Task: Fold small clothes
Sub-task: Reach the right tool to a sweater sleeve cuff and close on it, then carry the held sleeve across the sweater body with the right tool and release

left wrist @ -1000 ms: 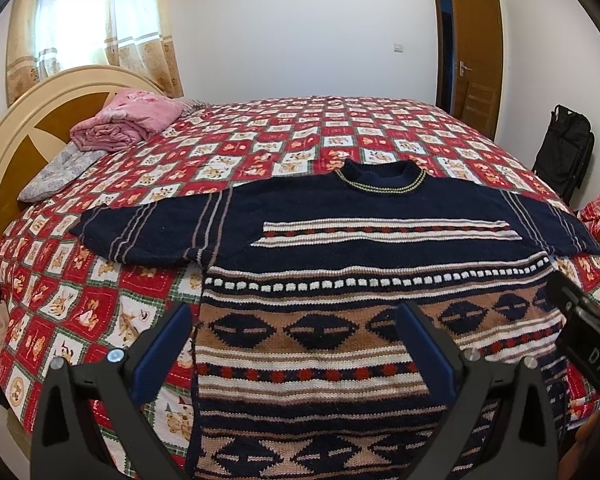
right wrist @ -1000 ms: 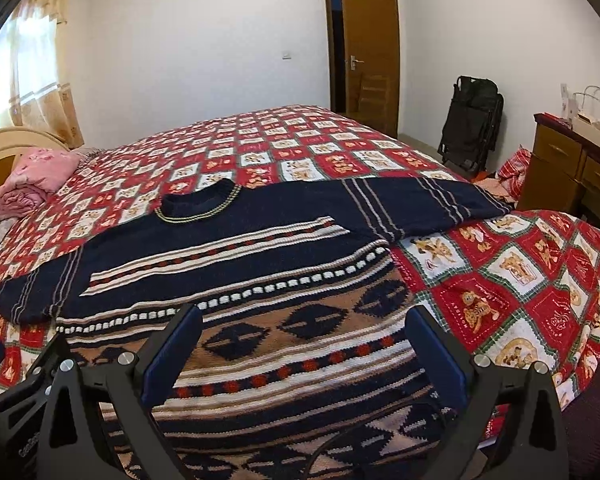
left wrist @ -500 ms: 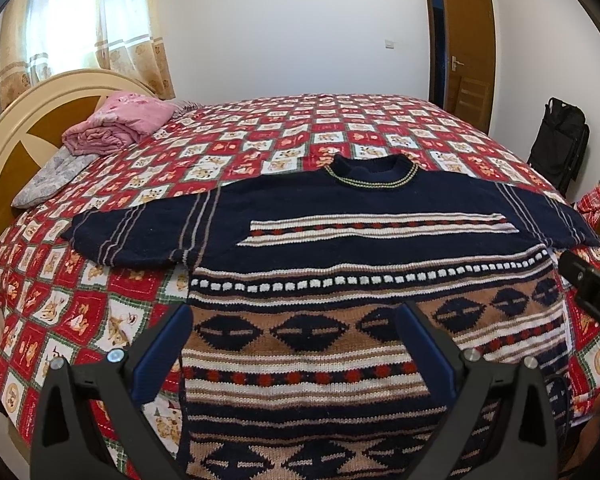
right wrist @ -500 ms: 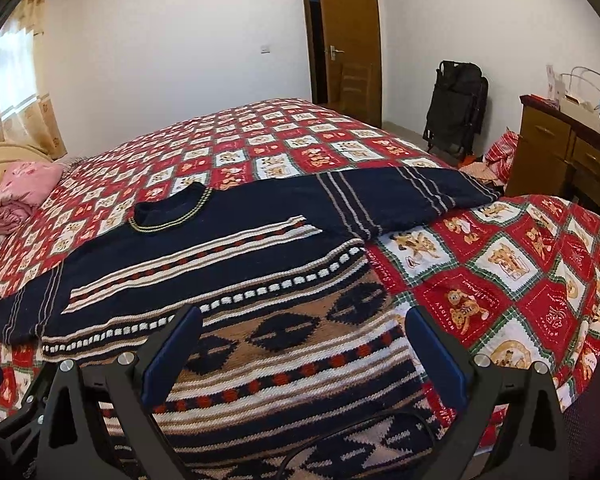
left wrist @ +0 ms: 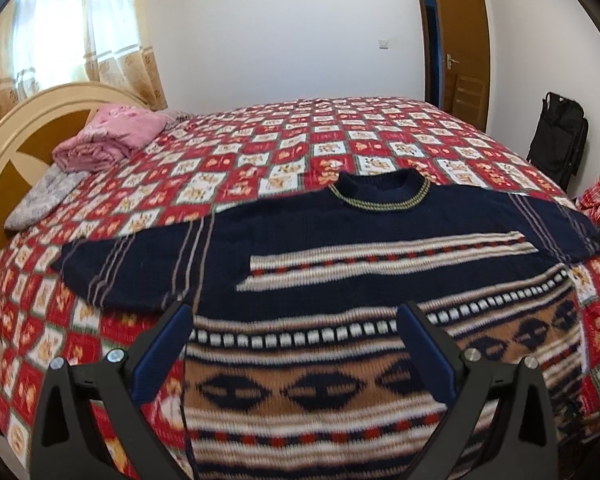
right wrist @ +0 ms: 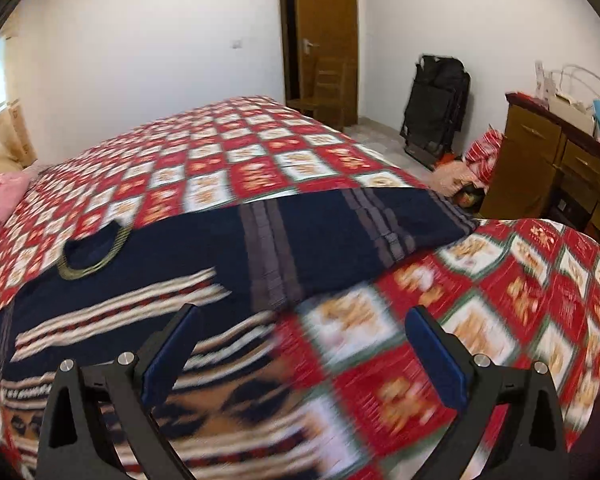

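Sweater (left wrist: 380, 264) flat on bedspread (left wrist: 300, 148), ahead of left gripper (left wrist: 296, 344), right gripper (right wrist: 302, 344); both spread wide, empty.

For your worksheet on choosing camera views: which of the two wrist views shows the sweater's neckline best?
The left wrist view: the sweater lies nearly centred there, its round neckline facing the camera and fairly sharp. The right wrist view shows the neckline only far left, oblique and motion-blurred, with the sleeve more prominent.
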`<state>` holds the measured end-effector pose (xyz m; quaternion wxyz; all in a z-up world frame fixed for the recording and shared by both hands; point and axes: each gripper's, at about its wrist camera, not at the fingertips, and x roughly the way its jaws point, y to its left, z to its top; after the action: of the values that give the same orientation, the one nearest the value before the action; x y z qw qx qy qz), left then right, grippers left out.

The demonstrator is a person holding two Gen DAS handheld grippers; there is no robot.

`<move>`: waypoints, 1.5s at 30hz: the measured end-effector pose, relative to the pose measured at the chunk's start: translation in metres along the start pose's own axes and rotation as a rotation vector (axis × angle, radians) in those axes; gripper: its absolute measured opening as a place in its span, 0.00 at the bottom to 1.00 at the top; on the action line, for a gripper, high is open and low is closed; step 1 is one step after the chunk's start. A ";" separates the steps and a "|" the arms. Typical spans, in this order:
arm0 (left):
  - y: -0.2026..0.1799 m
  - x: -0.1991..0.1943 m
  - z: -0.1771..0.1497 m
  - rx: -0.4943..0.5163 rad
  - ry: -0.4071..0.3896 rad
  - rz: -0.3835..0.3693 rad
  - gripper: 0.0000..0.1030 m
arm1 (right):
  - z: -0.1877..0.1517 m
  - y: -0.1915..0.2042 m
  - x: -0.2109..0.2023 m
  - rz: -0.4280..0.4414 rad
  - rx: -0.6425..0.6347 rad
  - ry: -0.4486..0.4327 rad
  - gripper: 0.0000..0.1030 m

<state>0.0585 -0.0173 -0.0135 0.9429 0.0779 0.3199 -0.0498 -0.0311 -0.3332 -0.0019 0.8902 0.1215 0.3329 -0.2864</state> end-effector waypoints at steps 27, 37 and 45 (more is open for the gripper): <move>-0.044 0.086 0.041 0.058 0.167 0.044 1.00 | 0.098 -0.267 0.217 -0.045 0.581 0.413 0.40; -0.045 0.086 0.040 0.055 0.174 0.031 1.00 | 0.103 -0.248 0.187 -0.104 0.498 0.222 0.11; -0.019 0.072 0.041 -0.018 0.140 0.028 1.00 | 0.135 -0.118 0.100 -0.255 0.057 -0.069 0.10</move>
<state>0.1377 -0.0463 -0.0274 0.9195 0.0772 0.3843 -0.0282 0.0311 -0.5265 0.0299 0.8536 0.0935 0.3064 -0.4108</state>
